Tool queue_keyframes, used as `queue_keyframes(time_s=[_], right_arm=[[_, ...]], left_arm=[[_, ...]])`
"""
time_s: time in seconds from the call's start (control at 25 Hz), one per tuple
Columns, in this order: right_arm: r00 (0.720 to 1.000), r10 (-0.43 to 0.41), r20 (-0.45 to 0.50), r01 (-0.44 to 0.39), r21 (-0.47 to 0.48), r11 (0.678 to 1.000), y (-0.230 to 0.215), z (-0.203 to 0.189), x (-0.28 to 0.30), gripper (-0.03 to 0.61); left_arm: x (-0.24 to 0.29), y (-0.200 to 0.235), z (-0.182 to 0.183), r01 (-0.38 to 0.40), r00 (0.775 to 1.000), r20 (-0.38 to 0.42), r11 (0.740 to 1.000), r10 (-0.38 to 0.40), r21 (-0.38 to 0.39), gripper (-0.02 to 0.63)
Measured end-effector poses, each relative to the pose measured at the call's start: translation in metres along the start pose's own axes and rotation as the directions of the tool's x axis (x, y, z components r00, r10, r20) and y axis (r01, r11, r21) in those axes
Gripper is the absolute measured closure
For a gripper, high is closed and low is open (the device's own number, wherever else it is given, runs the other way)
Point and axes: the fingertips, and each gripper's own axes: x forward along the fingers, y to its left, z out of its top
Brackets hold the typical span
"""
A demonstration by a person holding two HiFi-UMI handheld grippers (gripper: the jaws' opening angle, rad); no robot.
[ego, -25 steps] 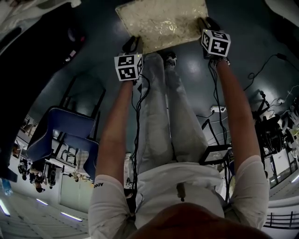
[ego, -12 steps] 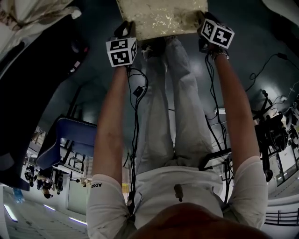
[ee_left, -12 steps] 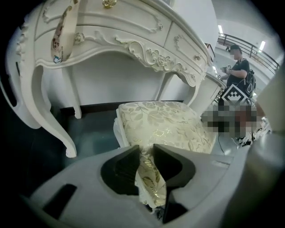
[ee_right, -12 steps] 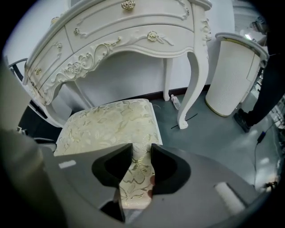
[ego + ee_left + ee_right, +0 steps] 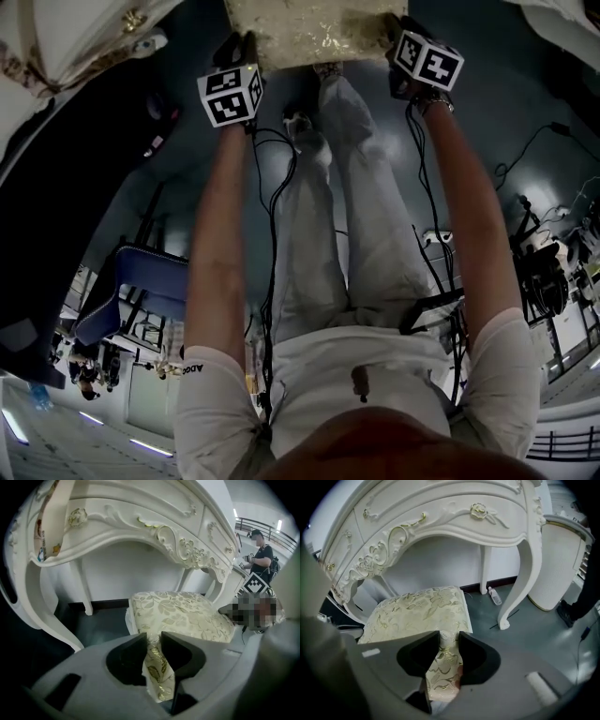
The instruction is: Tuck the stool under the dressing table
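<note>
The stool, with a cream and gold floral cushion, stands at the top of the head view, partly cut off by the frame edge. My left gripper is shut on the cushion's near left edge, and my right gripper is shut on its near right edge. In the left gripper view the left gripper pinches a fold of cushion fabric, with the stool just before the white carved dressing table. The right gripper pinches the fabric likewise. There the stool sits at the knee opening of the dressing table.
A curved table leg stands right of the stool, with a small bottle on the floor behind it and a white panel further right. A blue chair is behind me at the left. Cables and a power strip lie at the right. A person stands beyond the table.
Both grippers and the stool have moved toward the top of the head view, toward the dressing table. More of the cushion is now cut off by the frame edge.
</note>
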Motion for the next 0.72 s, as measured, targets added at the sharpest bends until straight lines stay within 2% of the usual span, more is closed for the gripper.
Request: queue_keyframes(time_s=[0.44,0.56,0.72], right_arm=[[0.995,0.04,0.097,-0.035,-0.054,0.998,0.014,0.09,0.048,0.441],[0.989,0.089,0.118,-0.081,-0.071,0.994,0.021,0.093,0.05,0.44],[0.972,0.177,0.157,-0.17,-0.059,0.984,0.012,0.084,0.045,0.437]], left_arm=[[0.044,0.033,0.076,-0.065,0.992,0.106,0.998,0.066,-0.01,0.515],[0.046,0.043,0.087,-0.072,0.987,0.143,0.997,0.073,-0.01,0.515],[0.042,0.039,0.086,-0.078,0.986,0.147,0.996,0.084,-0.045,0.514]])
